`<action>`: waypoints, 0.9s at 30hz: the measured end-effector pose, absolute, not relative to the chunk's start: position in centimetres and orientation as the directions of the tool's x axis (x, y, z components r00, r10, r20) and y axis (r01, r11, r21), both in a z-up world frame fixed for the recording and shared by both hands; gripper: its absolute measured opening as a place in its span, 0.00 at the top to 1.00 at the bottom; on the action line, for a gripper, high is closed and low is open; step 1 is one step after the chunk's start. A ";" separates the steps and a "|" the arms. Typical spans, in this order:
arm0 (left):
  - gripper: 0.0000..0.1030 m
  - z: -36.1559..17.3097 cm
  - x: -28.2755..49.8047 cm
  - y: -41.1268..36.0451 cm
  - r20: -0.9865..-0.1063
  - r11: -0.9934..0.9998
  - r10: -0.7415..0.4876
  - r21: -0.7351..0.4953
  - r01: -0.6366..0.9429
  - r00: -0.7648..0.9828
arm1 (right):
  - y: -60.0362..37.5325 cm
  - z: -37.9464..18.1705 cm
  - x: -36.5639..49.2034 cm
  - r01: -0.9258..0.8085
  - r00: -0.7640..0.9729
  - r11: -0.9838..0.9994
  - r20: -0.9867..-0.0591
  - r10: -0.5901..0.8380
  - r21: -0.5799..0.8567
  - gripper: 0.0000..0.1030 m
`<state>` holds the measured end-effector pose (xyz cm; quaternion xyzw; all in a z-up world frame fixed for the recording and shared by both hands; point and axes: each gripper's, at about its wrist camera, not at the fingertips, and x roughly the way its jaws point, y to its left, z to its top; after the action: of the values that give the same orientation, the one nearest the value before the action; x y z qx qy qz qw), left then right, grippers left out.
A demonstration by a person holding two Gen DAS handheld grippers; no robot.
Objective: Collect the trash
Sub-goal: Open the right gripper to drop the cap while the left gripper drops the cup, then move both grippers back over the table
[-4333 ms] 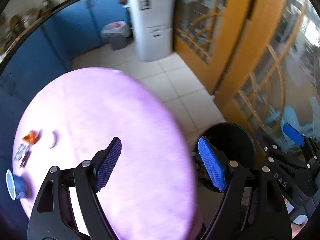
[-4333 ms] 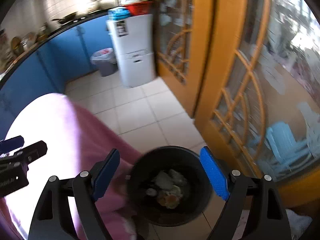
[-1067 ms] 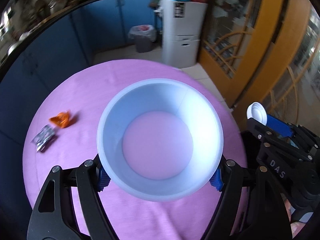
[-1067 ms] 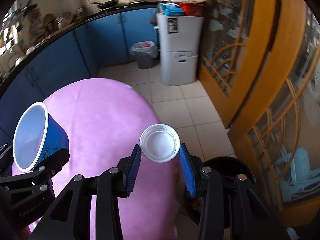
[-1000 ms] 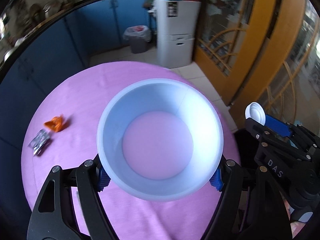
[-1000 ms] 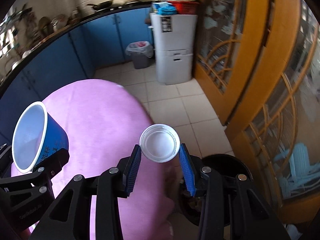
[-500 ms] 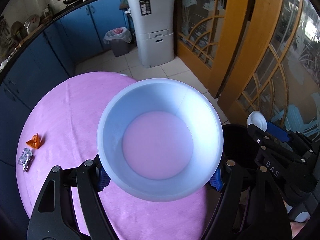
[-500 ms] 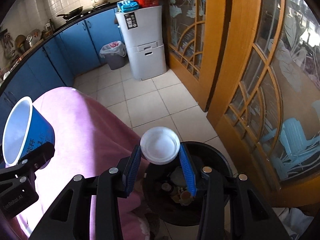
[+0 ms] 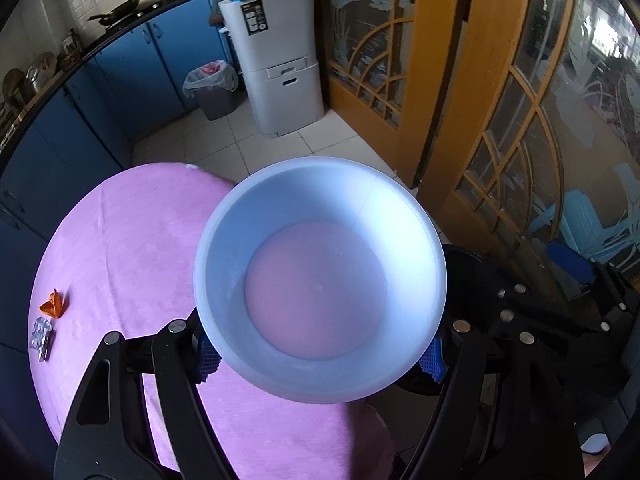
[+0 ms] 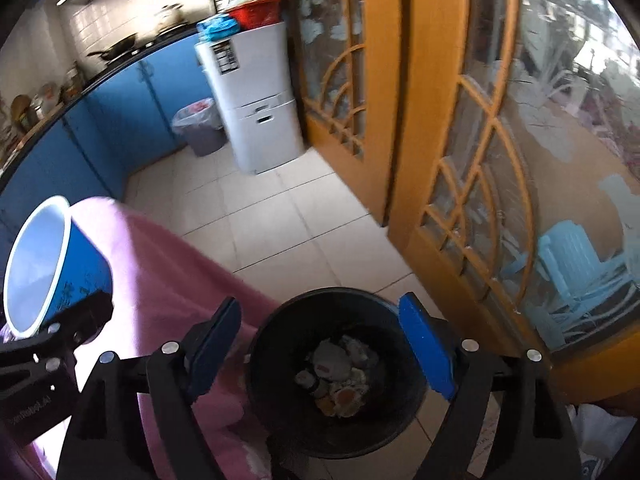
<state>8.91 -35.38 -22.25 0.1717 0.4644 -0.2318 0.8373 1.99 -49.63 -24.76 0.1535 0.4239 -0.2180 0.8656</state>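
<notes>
My left gripper [image 9: 320,354] is shut on a blue paper cup [image 9: 320,280] with a white inside, its mouth facing the camera. The right wrist view shows the same cup [image 10: 52,272] at the left, over the pink table [image 10: 168,280]. My right gripper [image 10: 320,344] hangs above the black trash bin [image 10: 272,380]. Its jaws are opening and nothing is between them. Several scraps [image 10: 336,372] lie in the bin. An orange wrapper [image 9: 54,303] and a silver wrapper [image 9: 41,334] lie on the table's left side.
The bin stands on the tiled floor [image 10: 280,232] beside the table edge, close to orange wooden glass doors [image 10: 460,160]. A white cabinet [image 9: 280,64], a lined grey bin [image 9: 214,92] and blue cupboards [image 9: 140,72] stand farther back.
The white lid that the right gripper held is gone from its jaws, which have spread wide. Both grippers have moved from the table toward the black bin. The left still holds the cup.
</notes>
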 end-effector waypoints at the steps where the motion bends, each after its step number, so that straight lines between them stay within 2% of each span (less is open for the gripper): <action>1: 0.27 -22.4 8.7 -35.9 -0.861 0.827 -0.235 0.065 0.558 0.450 | -50.0 -24.7 1.7 0.526 0.539 0.848 -0.797 -0.272 0.065 0.23; 6: 0.27 -22.6 7.7 -37.9 -0.869 0.801 -0.265 0.043 0.597 0.418 | -51.6 -24.3 0.4 0.600 0.492 0.800 -0.776 -0.394 -0.026 0.23; 8: 0.19 -22.5 7.3 -38.8 -0.869 0.788 -0.280 0.036 0.615 0.409 | -52.2 -24.2 -0.1 0.621 0.482 0.784 -0.775 -0.408 -0.026 0.23; 11: 0.15 -22.2 6.9 -39.7 -0.858 0.781 -0.285 0.051 0.622 0.428 | -53.0 -24.1 -0.7 0.635 0.478 0.772 -0.774 -0.416 -0.023 0.23; 19: 0.15 -22.0 7.4 -39.0 -0.857 0.799 -0.270 0.056 0.599 0.440 | -53.0 -24.1 -0.5 0.634 0.488 0.773 -0.776 -0.400 0.000 0.23; 27: 0.15 -21.6 9.0 -35.0 -0.855 0.847 -0.248 0.036 0.530 0.455 | -50.4 -23.2 0.9 0.591 0.516 0.806 -0.764 -0.387 -0.010 0.23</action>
<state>8.96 -34.99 -21.59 0.1508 0.4675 -0.2319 0.8396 0.90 -50.41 -23.21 0.1270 0.4018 -0.2841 0.8612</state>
